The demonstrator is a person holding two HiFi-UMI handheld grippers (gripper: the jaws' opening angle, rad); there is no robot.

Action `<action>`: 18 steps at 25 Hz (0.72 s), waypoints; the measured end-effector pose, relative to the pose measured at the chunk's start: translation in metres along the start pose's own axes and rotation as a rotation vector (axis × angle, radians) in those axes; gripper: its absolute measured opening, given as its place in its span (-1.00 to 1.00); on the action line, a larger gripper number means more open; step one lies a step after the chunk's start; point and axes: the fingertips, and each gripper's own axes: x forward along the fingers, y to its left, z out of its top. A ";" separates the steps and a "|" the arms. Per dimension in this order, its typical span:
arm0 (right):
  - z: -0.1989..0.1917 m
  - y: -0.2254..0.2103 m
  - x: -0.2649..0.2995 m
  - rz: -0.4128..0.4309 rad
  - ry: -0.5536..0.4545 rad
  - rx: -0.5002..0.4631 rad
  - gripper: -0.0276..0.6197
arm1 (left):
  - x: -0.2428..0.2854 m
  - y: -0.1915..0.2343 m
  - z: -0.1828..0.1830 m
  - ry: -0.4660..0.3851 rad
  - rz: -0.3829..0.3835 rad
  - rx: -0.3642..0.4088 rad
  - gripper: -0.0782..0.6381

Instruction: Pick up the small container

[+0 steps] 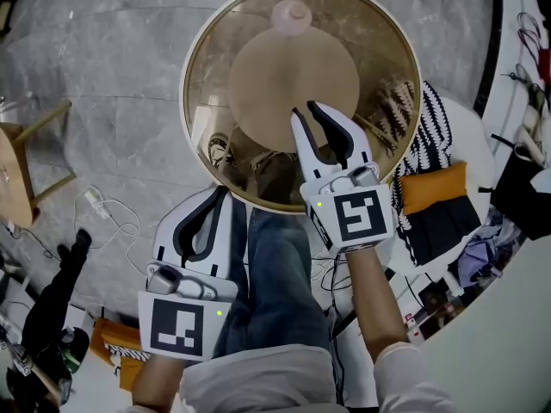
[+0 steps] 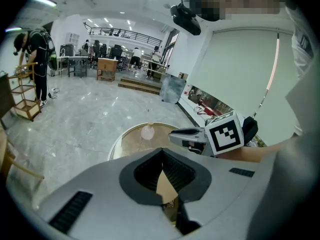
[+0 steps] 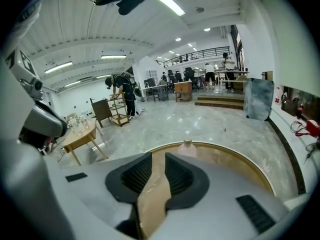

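Observation:
The small container (image 1: 291,15), a pale pink rounded jar with a knob lid, stands at the far edge of the round glass table (image 1: 194,50). My right gripper (image 1: 306,110) hovers over the table's near half, well short of the container, open with nothing between its fingers. In the right gripper view the container (image 3: 187,148) shows straight ahead, just beyond the parted pads (image 3: 158,156). My left gripper (image 1: 221,192) stays off the table's near-left rim, its tips together and empty. The left gripper view (image 2: 161,151) shows the container (image 2: 147,131) far ahead and the right gripper (image 2: 172,134) beside it.
A wooden stool (image 1: 13,170) stands at the far left, with a white cable (image 1: 108,213) on the floor nearby. Striped cloth (image 1: 430,136) and an orange cushion (image 1: 435,188) lie right of the table. The person's jeans-clad leg (image 1: 275,265) sits between the grippers.

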 end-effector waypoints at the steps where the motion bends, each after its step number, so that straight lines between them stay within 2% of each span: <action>1: 0.000 -0.005 0.003 -0.014 0.001 0.004 -0.63 | 0.000 0.001 0.001 -0.002 0.002 -0.002 -0.73; 10: 0.003 -0.032 0.034 -0.072 0.011 0.017 -0.58 | 0.003 0.005 0.006 0.000 0.011 -0.014 -0.73; 14: 0.004 -0.041 0.049 -0.089 0.017 0.016 -0.57 | 0.003 0.008 0.010 -0.011 0.027 0.014 -0.73; 18: 0.008 -0.052 0.061 -0.104 0.015 0.024 -0.56 | 0.006 0.009 0.012 -0.010 0.025 0.005 -0.73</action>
